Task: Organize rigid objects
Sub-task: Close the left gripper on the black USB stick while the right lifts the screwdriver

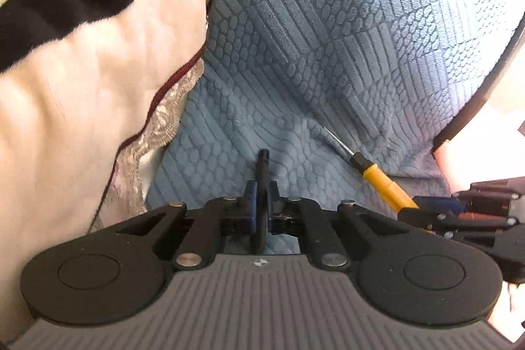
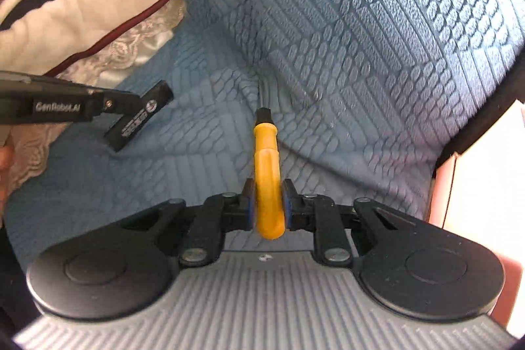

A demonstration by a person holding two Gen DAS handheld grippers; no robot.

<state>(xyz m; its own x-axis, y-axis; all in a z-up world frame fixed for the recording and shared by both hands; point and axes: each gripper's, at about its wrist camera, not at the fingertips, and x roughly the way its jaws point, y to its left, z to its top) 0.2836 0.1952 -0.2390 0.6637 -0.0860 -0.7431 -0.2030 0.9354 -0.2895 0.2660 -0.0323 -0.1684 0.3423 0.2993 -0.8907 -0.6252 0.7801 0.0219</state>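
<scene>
A yellow-handled screwdriver (image 2: 266,159) with a black collar points away from me, and my right gripper (image 2: 267,205) is shut on its handle, the blue pads pressing both sides. In the left wrist view the screwdriver (image 1: 384,182) slants up-left over the blue cover, its metal shaft (image 1: 338,143) showing, with the right gripper (image 1: 426,212) at its rear end. My left gripper (image 1: 261,202) is shut on a thin black bar (image 1: 262,173) seen edge-on. From the right wrist view that bar (image 2: 141,120) carries white print and hangs from the left gripper (image 2: 137,109) just above the cover.
A blue embossed fabric cover (image 2: 361,54) lies under everything and rises behind. A cream and black pillow (image 1: 82,87) with red piping and lace trim (image 1: 157,127) crowds the left. The cover's dark edge (image 2: 475,127) runs along the right, with a pale pink surface beyond it.
</scene>
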